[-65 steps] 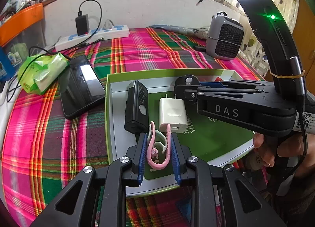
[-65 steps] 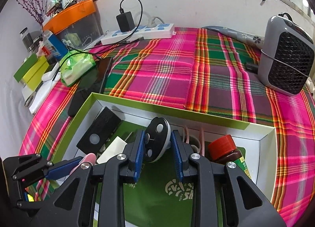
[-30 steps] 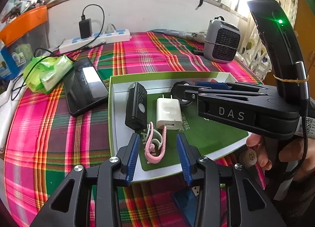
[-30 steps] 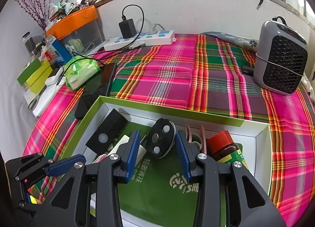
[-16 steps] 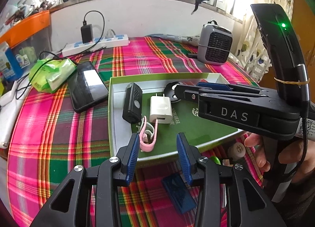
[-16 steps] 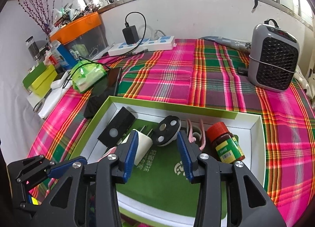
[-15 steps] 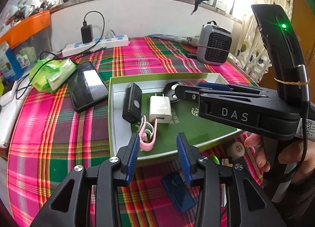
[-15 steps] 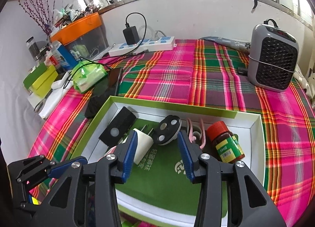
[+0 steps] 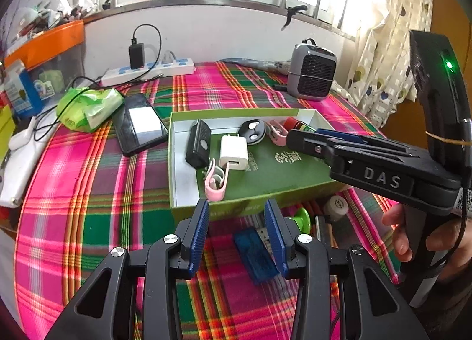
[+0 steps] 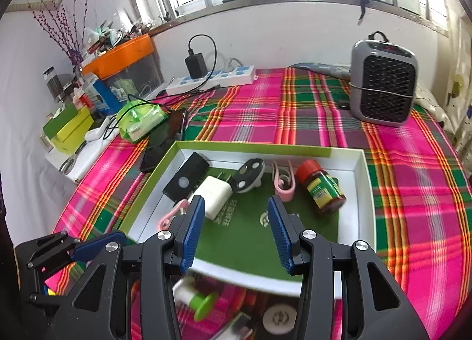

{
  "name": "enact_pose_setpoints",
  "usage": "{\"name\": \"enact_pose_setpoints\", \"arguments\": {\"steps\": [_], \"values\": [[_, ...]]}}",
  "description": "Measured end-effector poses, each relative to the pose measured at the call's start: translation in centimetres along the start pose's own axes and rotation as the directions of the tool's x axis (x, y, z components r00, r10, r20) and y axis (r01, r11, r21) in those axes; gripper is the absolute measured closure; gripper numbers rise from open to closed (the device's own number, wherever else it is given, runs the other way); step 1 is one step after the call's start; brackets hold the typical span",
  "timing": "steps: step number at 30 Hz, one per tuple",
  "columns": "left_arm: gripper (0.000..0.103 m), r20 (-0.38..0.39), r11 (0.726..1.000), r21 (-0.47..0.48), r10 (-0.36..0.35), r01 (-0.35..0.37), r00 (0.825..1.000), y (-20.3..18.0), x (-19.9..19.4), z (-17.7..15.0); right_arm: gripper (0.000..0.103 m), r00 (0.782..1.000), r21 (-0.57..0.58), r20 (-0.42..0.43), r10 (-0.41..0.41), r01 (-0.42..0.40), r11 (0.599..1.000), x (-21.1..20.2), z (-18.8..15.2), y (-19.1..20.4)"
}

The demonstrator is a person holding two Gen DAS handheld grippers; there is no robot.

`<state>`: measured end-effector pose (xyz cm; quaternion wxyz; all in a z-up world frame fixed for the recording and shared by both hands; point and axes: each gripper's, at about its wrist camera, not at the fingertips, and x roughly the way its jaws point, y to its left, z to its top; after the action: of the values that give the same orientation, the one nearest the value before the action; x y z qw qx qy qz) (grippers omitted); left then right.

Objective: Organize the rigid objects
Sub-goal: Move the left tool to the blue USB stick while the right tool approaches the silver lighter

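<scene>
A green-rimmed box (image 9: 236,213) (image 10: 265,145) lies on the plaid cloth. In it are a black device (image 9: 199,146) (image 10: 185,179), a white charger (image 9: 233,152) (image 10: 214,197), a round black disc (image 9: 252,132) (image 10: 249,174), two pink clips (image 9: 216,182) (image 10: 283,183) and a red-capped bottle (image 10: 321,189). My left gripper (image 9: 237,222) hangs open above the box's near edge, with nothing between its fingers. My right gripper (image 10: 236,219) is open over the box's green floor, also holding nothing. Seen in the left wrist view, the right gripper (image 9: 368,160) reaches in from the right, held by a hand.
Loose on the cloth before the box are a blue piece (image 9: 255,254), a green spool (image 9: 301,217) (image 10: 197,301) and a white round cap (image 9: 336,204). A phone (image 9: 138,127), a green packet (image 9: 88,106), a power strip (image 9: 147,70) and a grey heater (image 10: 382,86) lie beyond.
The left gripper let go of a pink clip and the right let go of the round black disc. Both opened, then drew back and up from the box.
</scene>
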<state>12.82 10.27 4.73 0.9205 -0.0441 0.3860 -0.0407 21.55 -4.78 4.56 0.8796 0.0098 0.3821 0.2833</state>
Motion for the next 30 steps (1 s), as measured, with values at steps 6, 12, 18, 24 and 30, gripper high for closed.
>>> {"name": "enact_pose_setpoints", "arguments": {"steps": [6,12,18,24,30], "values": [[0.065,0.005,1.0,-0.019,-0.004,0.004,1.0,0.5,-1.1,-1.1,0.057,1.0,0.005,0.024,-0.01,0.01,1.0,-1.8,-1.4,0.2],[0.065,-0.001,0.999,-0.036,-0.009,0.009,1.0,0.9,-1.7,-2.2,0.057,0.999,0.024,0.032,-0.023,0.023,0.999,-2.8,-2.9,0.1],[0.065,-0.019,0.998,-0.047,-0.031,0.03,0.999,1.0,-1.7,-3.3,0.057,0.999,0.032,0.031,-0.033,0.032,0.999,-3.5,-4.3,0.1],[0.065,-0.051,0.998,-0.029,-0.056,0.054,0.997,0.1,-0.9,-4.1,0.057,0.999,0.053,0.038,-0.036,0.034,0.998,-4.2,-5.6,-0.2],[0.065,-0.078,0.998,-0.012,-0.06,0.059,0.995,-1.0,0.3,-4.3,0.057,0.999,0.056,0.029,-0.044,0.042,0.998,-4.5,-6.8,-0.1]]}}
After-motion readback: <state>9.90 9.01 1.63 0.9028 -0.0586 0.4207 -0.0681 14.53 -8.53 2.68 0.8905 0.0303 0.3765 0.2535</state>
